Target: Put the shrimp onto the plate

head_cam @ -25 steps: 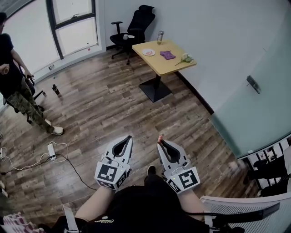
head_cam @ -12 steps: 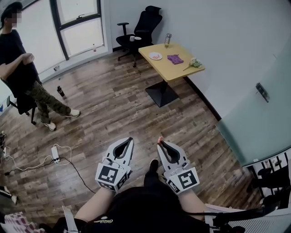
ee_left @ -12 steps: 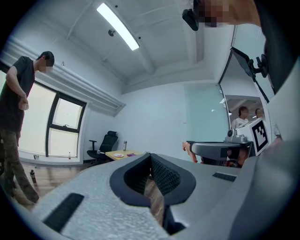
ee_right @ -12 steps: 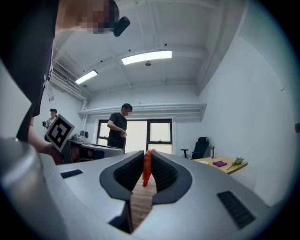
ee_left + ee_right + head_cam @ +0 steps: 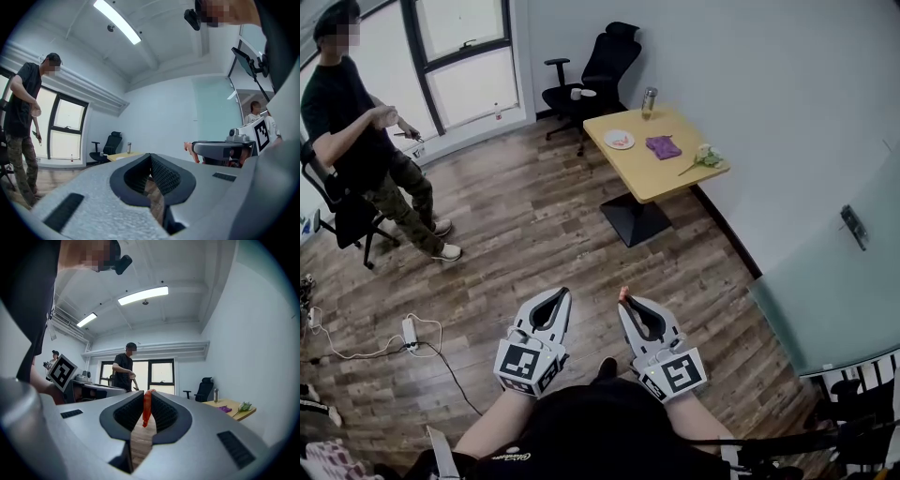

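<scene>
An orange shrimp (image 5: 146, 408) hangs pinched between the jaws of my right gripper (image 5: 147, 397), its tip poking out at the jaw tips (image 5: 623, 294). My right gripper (image 5: 624, 302) is shut on it, held low over the wood floor. Beside it my left gripper (image 5: 562, 294) is shut with nothing in it, and in its own view the jaws (image 5: 150, 157) meet. The white plate (image 5: 620, 140) lies on the far yellow table (image 5: 661, 178), well ahead of both grippers. From the left gripper view the shrimp (image 5: 189, 147) shows at the right gripper's tip.
On the table are a purple cloth (image 5: 664, 146), green stems (image 5: 705, 157) and a metal bottle (image 5: 649, 99). A black office chair (image 5: 595, 80) stands behind it. A person (image 5: 356, 141) stands at the left by another chair. Cables and a power strip (image 5: 409, 329) lie on the floor.
The table and plate have come slightly nearer in the head view. The person at the left has shifted toward the chair. Both grippers keep their places, the shrimp still held.
</scene>
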